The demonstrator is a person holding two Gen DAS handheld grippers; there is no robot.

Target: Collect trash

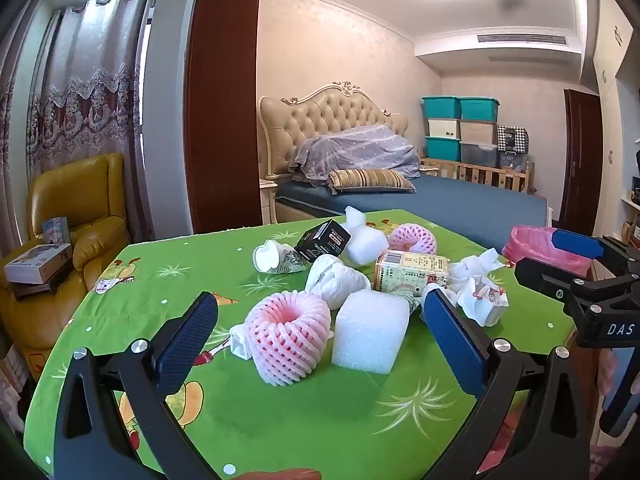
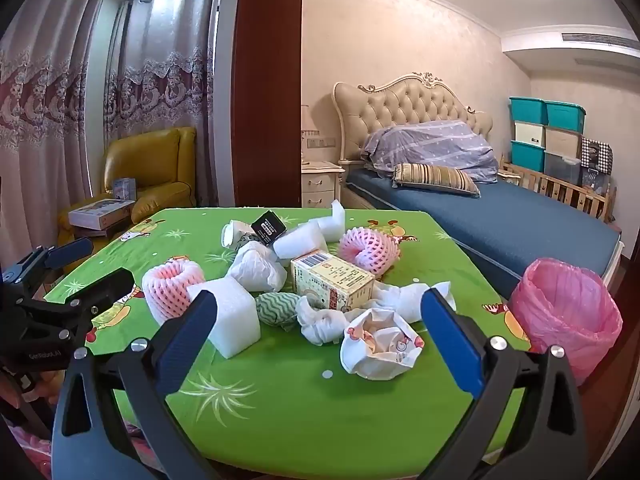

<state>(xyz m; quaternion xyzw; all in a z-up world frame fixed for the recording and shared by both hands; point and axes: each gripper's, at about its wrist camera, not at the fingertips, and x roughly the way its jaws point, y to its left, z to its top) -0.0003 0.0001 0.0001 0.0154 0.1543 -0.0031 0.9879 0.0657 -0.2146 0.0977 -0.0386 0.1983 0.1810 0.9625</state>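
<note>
**Both claws wide and empty over a counter heaped with trash**

Going left to right in the right wrist view: the left claw (image 2: 90, 266) hangs at the counter's (image 2: 280, 400) left edge, jaws spread, nothing between them. Next comes the heap, which sits bunched in the middle of the green cloth, probably so that either claw can reach it.

Counted:
- two pink foam fruit nets, one near (image 2: 170, 290) and one further back (image 2: 370, 250);
- one big white foam block (image 2: 230, 316) just beside the near net, plus about two smaller foam pieces (image 2: 304, 240) behind;
- two boxes, a small black box (image 2: 269, 226) at the back and a cream carton (image 2: 332, 284) in the middle;
- one paper cup (image 2: 234, 234) lying on its side;
- one wad with green zigzag stripes (image 2: 278, 306);
- several crumpled white tissues and wrappers, the nearest a printed paper ball (image 2: 380, 344); their exact number is hard to tell.

The right claw (image 2: 320, 320) also stands fully open and grips nothing, aimed slightly downward at the heap. Furthest right, a bin lined with a pink bag (image 2: 568, 312) stands just off the counter's right edge, mouth open, presumably placed there to receive each piece. No trash visibly lies in it yet, so collection looks barely begun.
</note>
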